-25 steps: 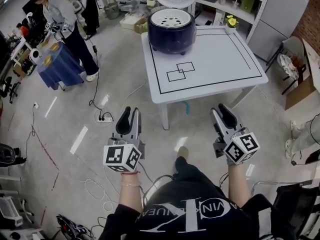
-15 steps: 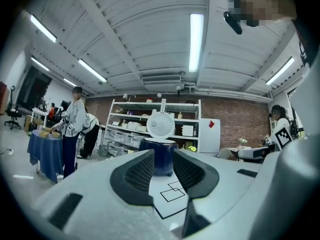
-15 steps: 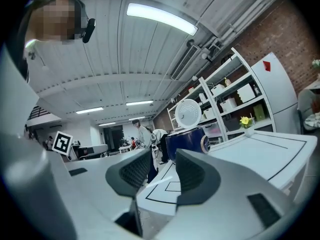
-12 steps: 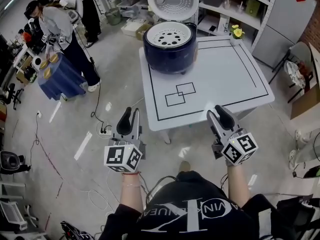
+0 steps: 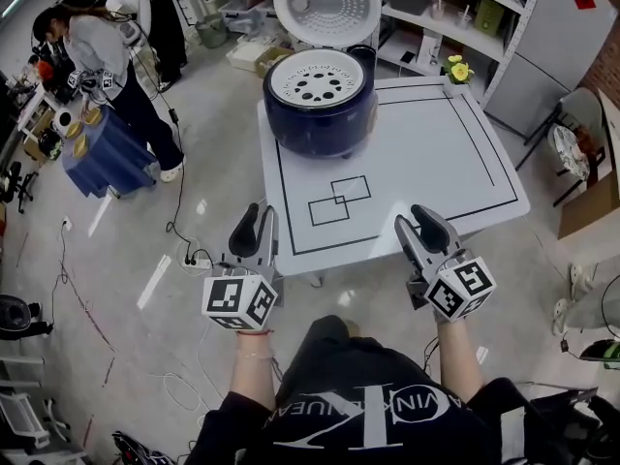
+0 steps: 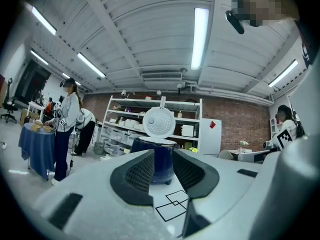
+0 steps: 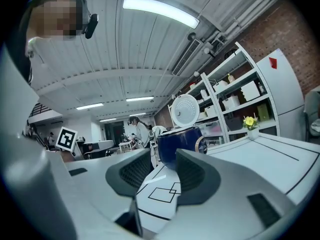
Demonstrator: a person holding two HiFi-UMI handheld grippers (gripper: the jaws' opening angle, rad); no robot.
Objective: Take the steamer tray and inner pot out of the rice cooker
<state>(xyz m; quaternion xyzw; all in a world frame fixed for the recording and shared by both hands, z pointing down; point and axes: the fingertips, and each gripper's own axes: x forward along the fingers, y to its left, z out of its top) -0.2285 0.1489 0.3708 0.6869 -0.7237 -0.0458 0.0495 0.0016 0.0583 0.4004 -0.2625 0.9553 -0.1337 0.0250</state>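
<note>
Lower frame, head view: dark printed shirt and two forearms, each hand carrying a claw that points up-frame.

Left claw [image 5: 258, 217]: lower left of centre, over bare floor, just left of the near-left corner of the tabletop [image 5: 436, 153]. Jaws stand apart with nothing between them. The left gripper view shows only the distant cooker through the gap.

Right claw [image 5: 415, 219]: lower right of centre, with its tips overlapping the tabletop's near edge in the picture. Jaws are spread, a little wider than the left pair, and empty. Neither claw touches anything.

Mid frame: white tabletop with a black border line. Two overlapping outlined squares [image 5: 339, 199] sit near its front.

Upper centre: rice cooker [image 5: 320, 129], dark blue, on the far-left corner of the tabletop, well apart from both claws. Its lid [image 5: 326, 3] is hinged open and stands up behind it. The steamer tray [image 5: 318, 77], white and perforated, is seated in the cooker's mouth. The inner pot is not visible beneath the tray.

Far-right side of the tabletop: small flower pot [image 5: 452, 70] with yellow blooms.

Beyond: shelving [image 5: 455, 8] at upper right. At upper left a person [image 5: 102, 42] stands beside a blue-draped table [image 5: 102, 148].
</note>
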